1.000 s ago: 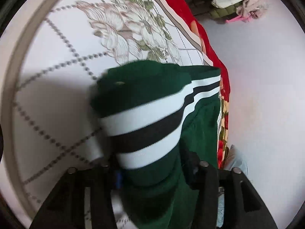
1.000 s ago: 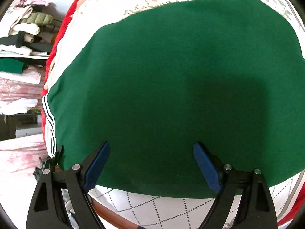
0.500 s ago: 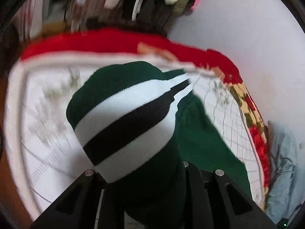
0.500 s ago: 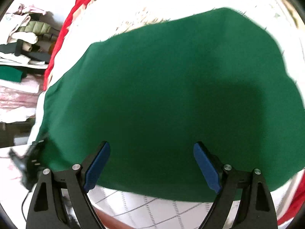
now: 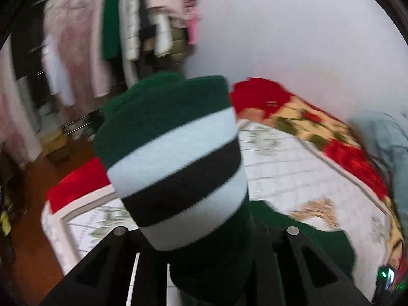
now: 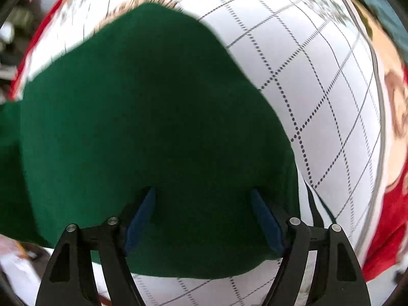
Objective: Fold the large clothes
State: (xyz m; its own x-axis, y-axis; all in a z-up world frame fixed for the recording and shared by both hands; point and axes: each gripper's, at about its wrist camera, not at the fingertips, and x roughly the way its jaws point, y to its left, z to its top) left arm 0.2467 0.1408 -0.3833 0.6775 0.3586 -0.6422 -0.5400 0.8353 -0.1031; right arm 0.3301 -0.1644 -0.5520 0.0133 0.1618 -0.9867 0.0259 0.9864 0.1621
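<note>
The striped cuff (image 5: 176,163) of the green garment (image 6: 142,127) is pinched between the pressed-together jaws of the left gripper (image 5: 204,250) and held above the bed (image 5: 293,168); the right gripper (image 6: 202,219) is pointed down at the garment spread there, its jaws closing astride the fabric.

A white quilted bedspread (image 6: 318,81) with a dotted grid and a red floral border (image 5: 339,150) covers the bed. Beyond it, blurred, what seem to be hanging clothes (image 5: 142,33) line a pale wall (image 5: 293,30) above a brown floor (image 5: 33,219).
</note>
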